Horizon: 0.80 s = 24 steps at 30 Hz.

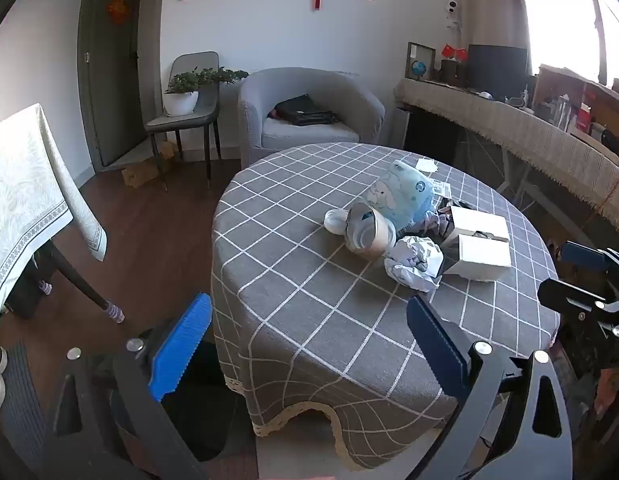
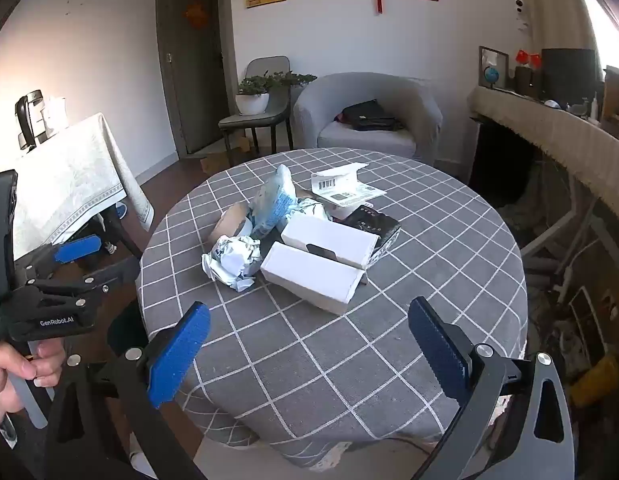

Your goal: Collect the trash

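Both grippers hang with jaws spread wide and empty at the near edge of a round checked table (image 2: 449, 240), with the trash heaped at its middle.

In the left wrist view, the left gripper (image 1: 307, 344) sits at 6 o'clock, the pile at about 1 o'clock from it: a tape roll (image 1: 367, 232) beside a white lid (image 1: 335, 222), a blue printed bag (image 1: 405, 196) behind them, a crumpled paper (image 1: 413, 260), then two white boxes (image 1: 477, 244), with the right gripper's blue pads at 3 o'clock. Only the right wrist view, where the right gripper (image 2: 309, 344) frames the pile at 12 o'clock, shows a barcoded sheet (image 2: 341, 184) and a dark box (image 2: 373, 222) behind the white boxes, plus a hand (image 2: 13, 376) at 8 o'clock gripping the left tool. The lid shows only from the left.
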{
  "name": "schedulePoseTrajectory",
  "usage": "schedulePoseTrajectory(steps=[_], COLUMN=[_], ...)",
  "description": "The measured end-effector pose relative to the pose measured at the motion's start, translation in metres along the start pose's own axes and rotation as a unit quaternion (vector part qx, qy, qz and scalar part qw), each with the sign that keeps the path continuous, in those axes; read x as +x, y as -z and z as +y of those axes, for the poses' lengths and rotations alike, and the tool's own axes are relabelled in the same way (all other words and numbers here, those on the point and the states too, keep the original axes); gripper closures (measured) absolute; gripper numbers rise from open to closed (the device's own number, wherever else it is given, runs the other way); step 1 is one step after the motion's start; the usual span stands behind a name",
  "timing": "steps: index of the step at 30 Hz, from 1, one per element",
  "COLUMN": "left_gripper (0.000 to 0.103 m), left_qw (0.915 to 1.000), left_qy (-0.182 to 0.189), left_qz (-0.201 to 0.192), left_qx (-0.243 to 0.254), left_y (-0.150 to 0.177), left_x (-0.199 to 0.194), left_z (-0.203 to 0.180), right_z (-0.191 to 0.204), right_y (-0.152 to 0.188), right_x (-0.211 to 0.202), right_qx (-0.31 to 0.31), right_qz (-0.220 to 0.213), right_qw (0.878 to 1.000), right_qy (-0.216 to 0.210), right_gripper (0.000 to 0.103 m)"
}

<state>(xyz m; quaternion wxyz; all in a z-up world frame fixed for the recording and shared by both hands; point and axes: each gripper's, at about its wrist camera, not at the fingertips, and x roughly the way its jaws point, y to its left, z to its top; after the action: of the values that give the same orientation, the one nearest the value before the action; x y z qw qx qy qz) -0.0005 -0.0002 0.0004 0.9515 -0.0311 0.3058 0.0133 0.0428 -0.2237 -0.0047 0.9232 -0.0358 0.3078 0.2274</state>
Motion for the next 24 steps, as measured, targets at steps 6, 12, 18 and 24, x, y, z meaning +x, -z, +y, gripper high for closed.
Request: schedulePoseTrajectory(steps=[6,12,18,24], left_gripper=[0.003,0.003,0.003,0.003], left_qw=[1.0000,1.0000,1.0000,1.0000], left_qy=[0.000,0.001,0.001,0.001], left_qz=[0.001,0.002,0.002,0.003], left_qx=[-0.001,0.000,0.000,-0.003], left_y=[0.0000,-0.0002,-0.0003,0.0005], left_x=[-0.0001,0.0000,-0.0001,0.0032], left_z=[0.0003,0.0004,0.0006,-0.0033], right_z=[-0.0006,-0.0012,-0.0042,-0.0020], right_y=[-0.0006,-0.0009,-0.0001,-0.0019], right_x=[-0.0002,0.0009,0.0043,0.0029], right_qx=[0.001,0.000,0.001,0.005], right_qz=[0.001,0.000,0.002,0.002], right_qw=[1.000,1.000,1.000,1.000], right_qy=[0.001,0.001,0.001,0.002], right_gripper=[0.003,0.003,0.003,0.003])
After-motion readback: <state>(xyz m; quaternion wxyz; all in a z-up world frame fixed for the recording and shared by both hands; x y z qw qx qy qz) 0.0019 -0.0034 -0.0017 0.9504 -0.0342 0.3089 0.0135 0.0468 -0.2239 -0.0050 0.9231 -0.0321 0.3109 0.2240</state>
